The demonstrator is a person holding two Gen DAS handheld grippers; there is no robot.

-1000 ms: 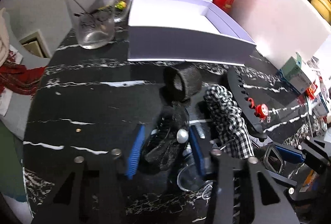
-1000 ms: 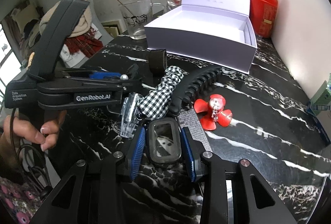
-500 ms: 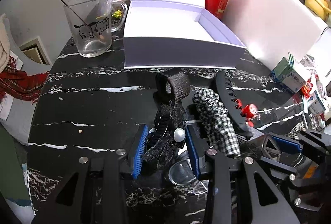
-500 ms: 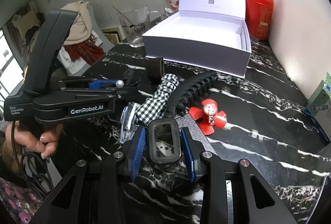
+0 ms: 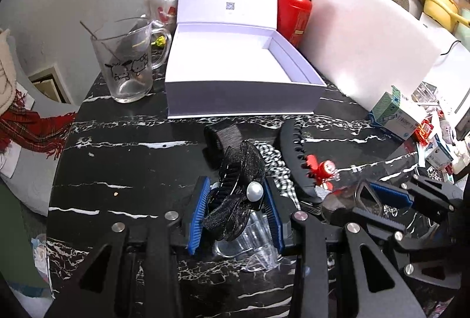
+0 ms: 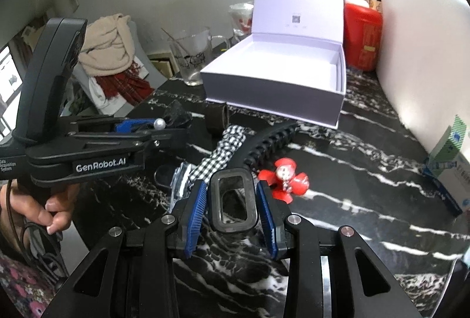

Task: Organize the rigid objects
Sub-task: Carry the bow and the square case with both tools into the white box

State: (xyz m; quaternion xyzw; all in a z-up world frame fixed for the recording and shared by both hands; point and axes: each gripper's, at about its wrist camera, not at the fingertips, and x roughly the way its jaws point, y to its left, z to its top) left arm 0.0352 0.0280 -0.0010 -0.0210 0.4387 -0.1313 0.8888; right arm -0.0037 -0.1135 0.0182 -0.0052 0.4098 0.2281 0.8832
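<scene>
My left gripper (image 5: 236, 200) is shut on a black bow hair clip with a pearl (image 5: 239, 194) and holds it above the black marble table (image 5: 132, 159). My right gripper (image 6: 232, 200) is shut on a black rectangular-framed clip (image 6: 232, 200), also lifted. An open white box (image 5: 235, 74) stands empty at the back; it shows in the right wrist view (image 6: 279, 80) too. On the table lie a checked scrunchie (image 6: 226, 150), a long black claw clip (image 6: 270, 141), a red flower clip (image 6: 286, 178), a black band (image 5: 223, 139) and a clear clip (image 5: 249, 247).
A glass mug (image 5: 129, 68) stands left of the box. A red canister (image 5: 293, 15) and a white board (image 5: 367, 50) stand behind and right of it. Small cartons (image 5: 396, 115) crowd the right edge. A chair with scarves (image 6: 114, 62) is off the table's left.
Both grippers have risen and drawn back with their clips held. The box now shows more from above, and the table items look smaller and farther off.
</scene>
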